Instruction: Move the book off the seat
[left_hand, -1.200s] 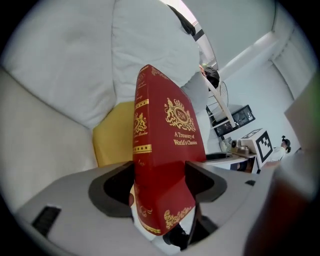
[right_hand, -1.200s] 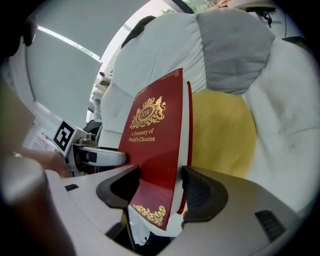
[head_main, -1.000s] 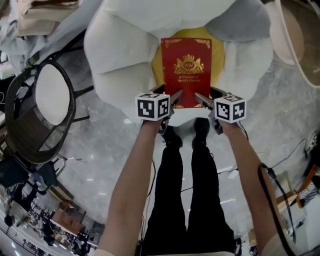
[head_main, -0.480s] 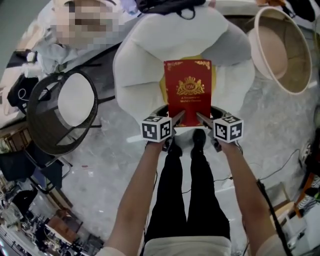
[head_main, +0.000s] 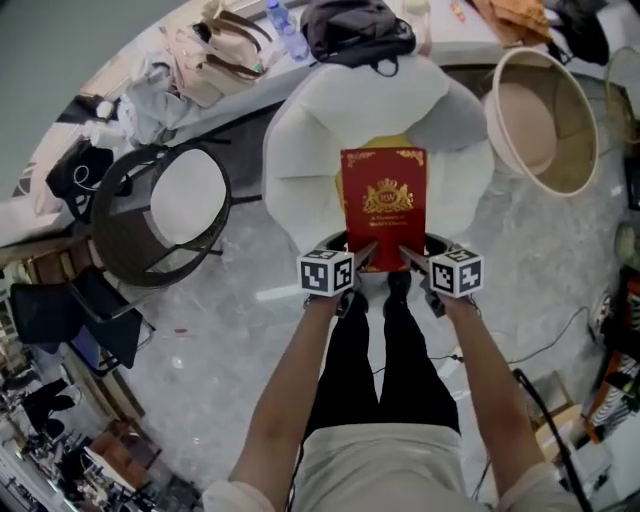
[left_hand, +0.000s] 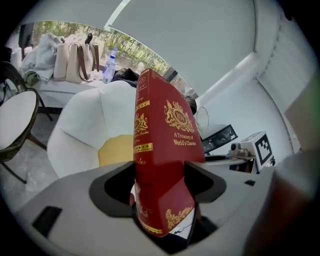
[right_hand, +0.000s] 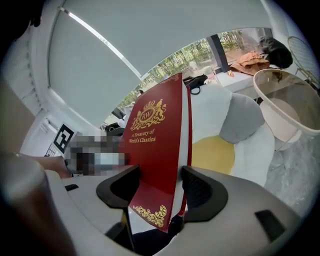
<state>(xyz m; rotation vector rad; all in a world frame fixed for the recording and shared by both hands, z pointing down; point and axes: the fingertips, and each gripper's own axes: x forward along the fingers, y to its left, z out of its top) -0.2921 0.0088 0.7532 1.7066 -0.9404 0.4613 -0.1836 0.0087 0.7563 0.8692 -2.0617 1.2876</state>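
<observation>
At centre frame, left gripper (head_main: 362, 254) and right gripper (head_main: 408, 256) each clamp the red book (head_main: 383, 200) above the white chair (head_main: 300, 160), yellow cushion (head_main: 392, 143) in its seat.

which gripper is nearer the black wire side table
Left. The left gripper clamps the book's near left corner, toward the side table; the right gripper clamps the other corner, farther away.

Red hardback book being held over the white seat

The book (head_main: 383, 205), its cover with gold crest and corner ornaments facing up, is hanging lengthwise over the yellow cushion (head_main: 392, 143) of the padded seat (head_main: 300, 150). Its near edge is jutting past the seat's near rim, with the left gripper (head_main: 362, 253) and right gripper (head_main: 408, 255) each clamping a near corner.
</observation>
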